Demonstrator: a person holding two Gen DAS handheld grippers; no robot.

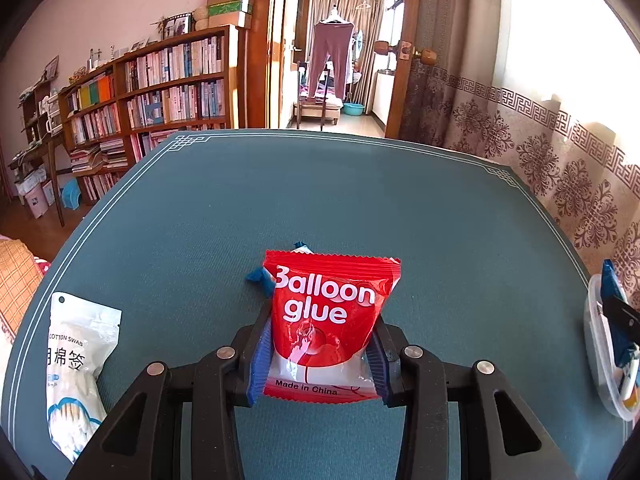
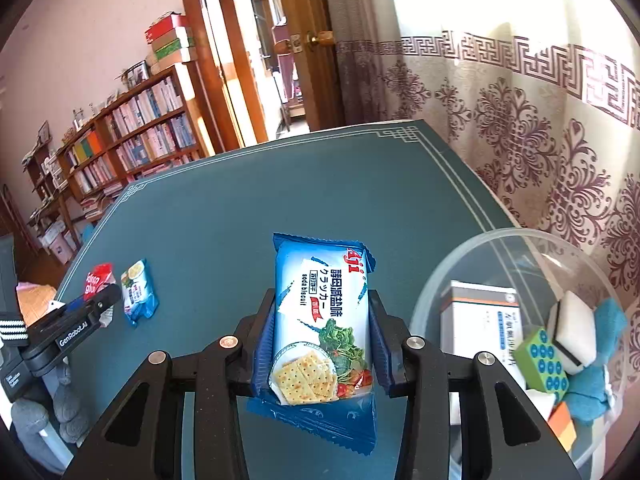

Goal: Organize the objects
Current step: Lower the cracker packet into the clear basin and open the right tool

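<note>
My left gripper [image 1: 322,316] is shut on a red "Balloon glue" packet [image 1: 328,312], which stands upright between the blue pads above the teal table mat [image 1: 320,192]. A small blue snack packet [image 1: 259,278] lies on the mat just behind it, mostly hidden; the right wrist view shows that snack packet [image 2: 138,292] whole. My right gripper [image 2: 320,296] is shut on a blue soda biscuit packet [image 2: 320,320], held lengthwise just left of a clear plastic bowl [image 2: 436,284]. In the right wrist view the left gripper [image 2: 106,300] with the red packet [image 2: 96,280] sits at the far left.
A white cotton swab bag [image 1: 76,368] lies at the mat's near left. The bowl holds a white box [image 2: 478,320], a white sponge [image 2: 572,332], a green block [image 2: 542,360], a blue cloth [image 2: 596,380] and an orange block [image 2: 562,424]. A curtain [image 2: 520,120] hangs right of the table; bookshelves [image 1: 160,88] stand beyond on the left.
</note>
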